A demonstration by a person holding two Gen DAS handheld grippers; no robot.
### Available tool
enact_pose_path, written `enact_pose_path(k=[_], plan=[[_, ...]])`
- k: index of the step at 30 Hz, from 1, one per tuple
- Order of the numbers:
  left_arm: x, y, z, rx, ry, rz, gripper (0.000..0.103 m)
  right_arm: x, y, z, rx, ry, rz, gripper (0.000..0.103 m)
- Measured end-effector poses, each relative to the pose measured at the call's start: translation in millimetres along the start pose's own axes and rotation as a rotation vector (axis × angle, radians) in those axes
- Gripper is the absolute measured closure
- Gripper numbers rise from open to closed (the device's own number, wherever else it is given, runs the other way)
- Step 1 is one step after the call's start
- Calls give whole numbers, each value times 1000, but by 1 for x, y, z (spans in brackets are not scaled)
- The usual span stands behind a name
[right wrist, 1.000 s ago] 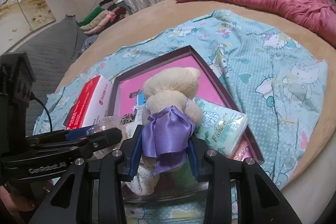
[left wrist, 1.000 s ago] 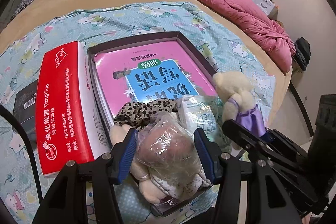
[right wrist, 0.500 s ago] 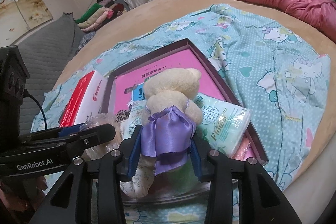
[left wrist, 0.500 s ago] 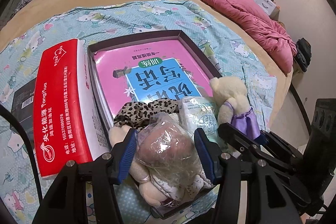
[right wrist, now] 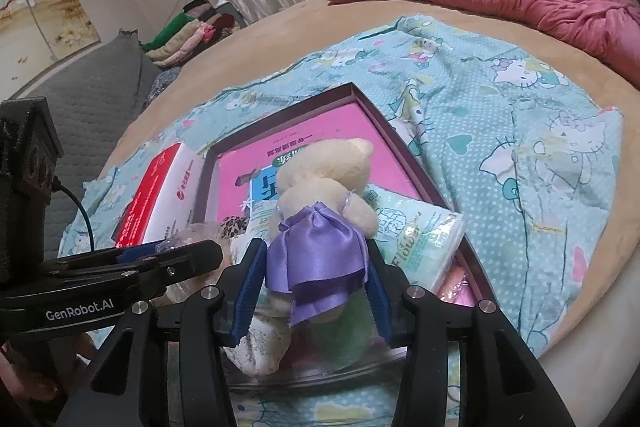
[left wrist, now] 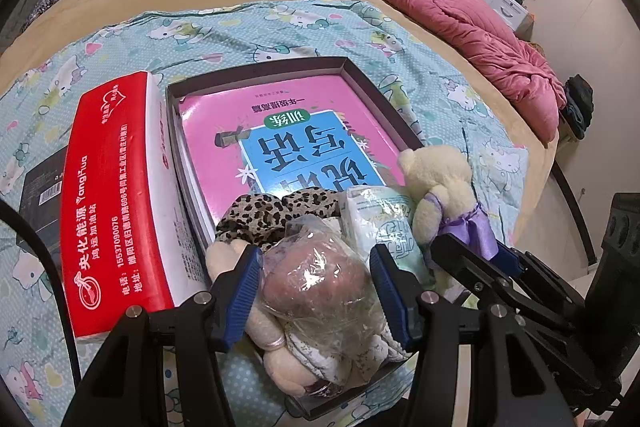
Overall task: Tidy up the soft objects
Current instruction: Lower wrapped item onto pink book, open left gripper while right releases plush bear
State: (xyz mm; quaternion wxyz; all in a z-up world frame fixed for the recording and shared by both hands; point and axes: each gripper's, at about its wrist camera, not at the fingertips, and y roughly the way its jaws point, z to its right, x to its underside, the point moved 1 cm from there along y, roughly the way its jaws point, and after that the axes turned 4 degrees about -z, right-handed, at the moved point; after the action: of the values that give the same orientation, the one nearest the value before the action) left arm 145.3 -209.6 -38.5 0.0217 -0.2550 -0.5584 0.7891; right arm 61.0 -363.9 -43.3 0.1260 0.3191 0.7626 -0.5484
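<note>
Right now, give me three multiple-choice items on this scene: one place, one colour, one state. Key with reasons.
1. Where does the red tissue box lie?
A. inside the shallow box
B. on the blanket beside the shallow box
C. on the pink quilt

2. What colour is the ribbon on the cream teddy bear?
A. purple
B. green
C. red

3. What is between the pads of the left claw?
A. nothing
B. the pink book
C. a plastic-wrapped plush toy

Key:
1 B: it rests on the cartoon blanket, against the outer wall of the shallow box.
2 A: purple satin drapes its back.
3 C: the plastic-wrapped plush toy fills the gap between the blue pads.
</note>
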Motion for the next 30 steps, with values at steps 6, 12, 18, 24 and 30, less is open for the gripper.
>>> enact_pose_path(k=[6, 12, 18, 24, 30], plan=[[0, 3, 1, 10, 0, -3, 42, -2, -7, 1, 6, 8, 18, 47], [2, 5, 4, 18, -5, -5, 34, -2, -13, 3, 11, 18, 33, 45], [3, -2, 2, 32, -13, 15, 30, -2, -18, 4, 22, 24, 46, 42], [4, -13, 0, 26, -16, 41, 27, -4, -24, 6, 40, 36, 58, 33], [7, -30, -1, 22, -20, 68, 22, -6, -33, 6, 66, 42, 81, 29]])
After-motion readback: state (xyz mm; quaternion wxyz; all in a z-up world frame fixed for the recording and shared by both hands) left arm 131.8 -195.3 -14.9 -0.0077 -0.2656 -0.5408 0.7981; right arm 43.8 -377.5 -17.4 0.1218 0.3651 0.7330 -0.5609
